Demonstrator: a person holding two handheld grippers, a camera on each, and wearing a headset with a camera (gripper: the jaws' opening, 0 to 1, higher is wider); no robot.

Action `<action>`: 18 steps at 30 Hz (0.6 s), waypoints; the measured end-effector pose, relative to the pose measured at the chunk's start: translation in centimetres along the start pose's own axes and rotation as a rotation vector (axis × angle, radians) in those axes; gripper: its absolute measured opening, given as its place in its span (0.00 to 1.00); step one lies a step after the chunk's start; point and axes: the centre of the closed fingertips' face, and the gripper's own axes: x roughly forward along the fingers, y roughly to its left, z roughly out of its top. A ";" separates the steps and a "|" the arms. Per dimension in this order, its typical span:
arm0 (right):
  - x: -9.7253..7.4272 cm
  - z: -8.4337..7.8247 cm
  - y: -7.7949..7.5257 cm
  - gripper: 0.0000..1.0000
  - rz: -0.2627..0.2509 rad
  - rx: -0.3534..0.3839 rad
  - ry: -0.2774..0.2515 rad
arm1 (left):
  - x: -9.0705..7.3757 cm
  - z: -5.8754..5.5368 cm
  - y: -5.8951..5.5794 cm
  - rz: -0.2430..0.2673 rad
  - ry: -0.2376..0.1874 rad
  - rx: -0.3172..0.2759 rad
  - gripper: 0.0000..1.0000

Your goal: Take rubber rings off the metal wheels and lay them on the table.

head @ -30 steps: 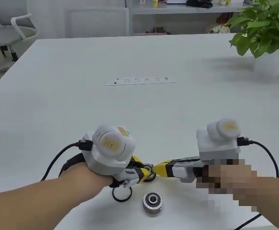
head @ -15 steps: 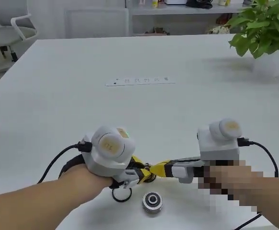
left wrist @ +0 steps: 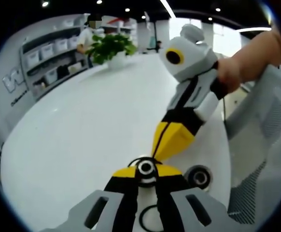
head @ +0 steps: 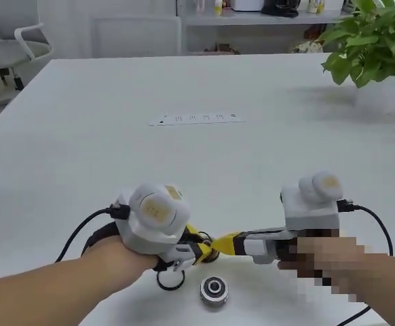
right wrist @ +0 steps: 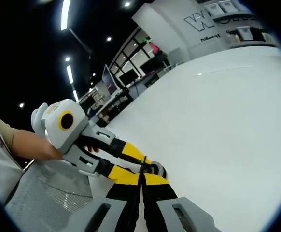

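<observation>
Left gripper (head: pixel 199 248): low on the near side of the table (head: pixel 204 170); its yellow-tipped jaws are clamped on a metal wheel (left wrist: pixel 146 168), one jaw on each side
Loose rubber ring (head: pixel 170 279): lies flat on the table just under the left gripper; touches neither wheel
Held wheel: off the surface, hub facing along the jaws; a thin black ring shows around its rim (clearest in the left gripper view)
Second wheel (head: pixel 213 288): rests on the table just right of the loose ring; free of both grippers
Right gripper (head: pixel 218 244): comes in from the right, tip to tip with the left; jaws pressed narrow, tips at the held wheel's rim; cannot tell whether rubber is nipped between them
Plant (head: pixel 370 47): far right corner, well apart from the work
</observation>
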 end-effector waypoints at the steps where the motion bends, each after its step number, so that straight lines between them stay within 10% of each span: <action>1: 0.0 -0.1 -0.1 0.00 -0.011 -0.004 0.007 | 0.0 0.0 0.0 -0.002 0.002 0.005 0.13; 18: -0.2 0.3 -0.3 0.00 -0.021 -0.010 -0.006 | -2.4 0.6 -0.7 -0.065 -0.032 0.046 0.23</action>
